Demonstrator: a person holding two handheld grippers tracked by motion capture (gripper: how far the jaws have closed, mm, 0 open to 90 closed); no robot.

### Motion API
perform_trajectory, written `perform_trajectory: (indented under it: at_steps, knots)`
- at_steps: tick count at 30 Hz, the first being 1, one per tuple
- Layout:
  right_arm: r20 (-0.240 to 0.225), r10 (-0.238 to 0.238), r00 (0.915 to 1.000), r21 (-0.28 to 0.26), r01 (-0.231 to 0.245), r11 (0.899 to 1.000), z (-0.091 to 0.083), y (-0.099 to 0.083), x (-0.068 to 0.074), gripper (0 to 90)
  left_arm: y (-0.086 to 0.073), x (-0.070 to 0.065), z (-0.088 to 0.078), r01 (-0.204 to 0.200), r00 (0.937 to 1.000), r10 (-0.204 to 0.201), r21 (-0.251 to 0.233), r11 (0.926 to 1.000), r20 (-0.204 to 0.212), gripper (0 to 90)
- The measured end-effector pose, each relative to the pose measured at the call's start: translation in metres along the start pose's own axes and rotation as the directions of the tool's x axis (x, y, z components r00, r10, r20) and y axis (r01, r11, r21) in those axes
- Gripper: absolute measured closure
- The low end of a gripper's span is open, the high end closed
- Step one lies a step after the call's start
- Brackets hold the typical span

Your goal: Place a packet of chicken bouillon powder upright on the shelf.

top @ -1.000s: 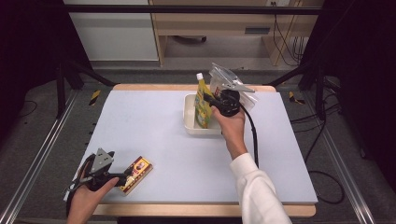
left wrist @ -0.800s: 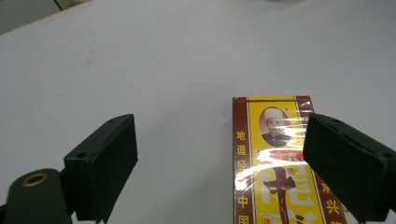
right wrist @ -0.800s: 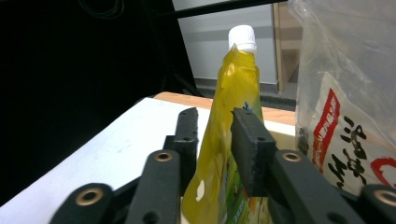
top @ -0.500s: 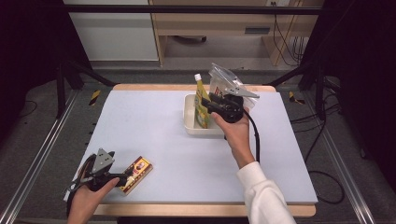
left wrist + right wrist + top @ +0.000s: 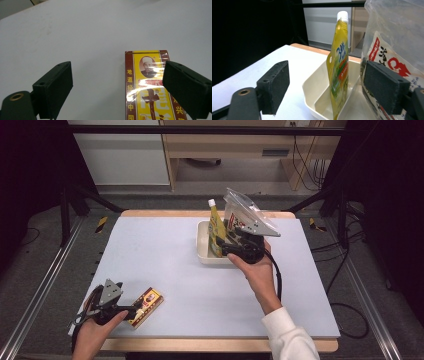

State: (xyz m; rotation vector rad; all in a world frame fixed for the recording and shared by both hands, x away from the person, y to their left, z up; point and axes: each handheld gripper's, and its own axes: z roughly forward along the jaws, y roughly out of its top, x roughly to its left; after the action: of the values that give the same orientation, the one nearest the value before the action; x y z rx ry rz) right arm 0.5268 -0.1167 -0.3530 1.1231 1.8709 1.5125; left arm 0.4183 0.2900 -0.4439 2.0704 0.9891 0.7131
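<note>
On the pale grey table [image 5: 165, 245], a cream plastic tub [image 5: 204, 245] sits toward the far middle, and a yellow spouted pouch [image 5: 216, 227] with a white cap stands upright in it, leaning against the tub's near-left part. Just beside the pouch, on its right, a clear plastic bag [image 5: 240, 212] with red print stands in the same tub. The right gripper [image 5: 231, 245] is held at the tub's near right edge; its jaws have just been opening and now stand well apart, with the pouch [image 5: 340, 65] standing free in the gap between them in the right gripper view and neither pad touching it. In that view the clear bag [image 5: 392, 42] rises just behind the right-hand pad and the tub's [image 5: 312, 86] rim curves below. Far off at the near left corner of the table, the left gripper [image 5: 131, 310] rests low in the person's hand, its jaws spread wide. A flat yellow-and-maroon box [image 5: 146, 301] wrapped in glossy film lies on the table at its tips; in the left gripper view the box [image 5: 147, 82] lies toward the right-hand pad, which overlaps its edge, while the other pad is well apart from it over bare table.
</note>
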Motion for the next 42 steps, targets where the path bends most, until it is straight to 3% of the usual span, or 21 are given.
perform_trajectory:
  at_steps: [8,12,20,26,36,42]
  knots:
    - [0.023,-0.067,0.9975,0.030,0.066,0.997,-0.009,-0.009,0.009,18.7,0.000,0.000,0.000,0.005,1.0000,-0.005,-0.003,1.0000,-0.001,9.1]
    - [0.029,-0.078,0.9965,0.040,0.077,0.996,-0.011,-0.015,0.011,18.0,0.000,0.000,0.000,0.003,1.0000,-0.003,0.000,1.0000,0.002,9.0]
    - [0.036,-0.094,0.9949,0.060,0.091,0.994,-0.020,-0.031,0.012,15.9,0.000,-0.001,0.000,0.002,1.0000,-0.002,0.001,1.0000,0.001,8.9]
    - [0.051,-0.106,0.9931,0.111,0.100,0.989,-0.027,-0.048,0.009,12.0,0.000,-0.001,0.001,0.002,1.0000,-0.002,0.003,1.0000,0.002,8.9]
    - [0.066,-0.094,0.9934,0.145,0.084,0.986,-0.035,-0.070,0.003,12.5,0.000,-0.001,0.000,0.002,1.0000,-0.002,0.009,1.0000,0.000,8.9]
    - [0.081,-0.119,0.9896,0.170,0.104,0.980,-0.043,-0.081,0.001,12.7,0.001,0.001,-0.002,0.010,0.9998,-0.010,0.008,0.9999,-0.017,10.4]
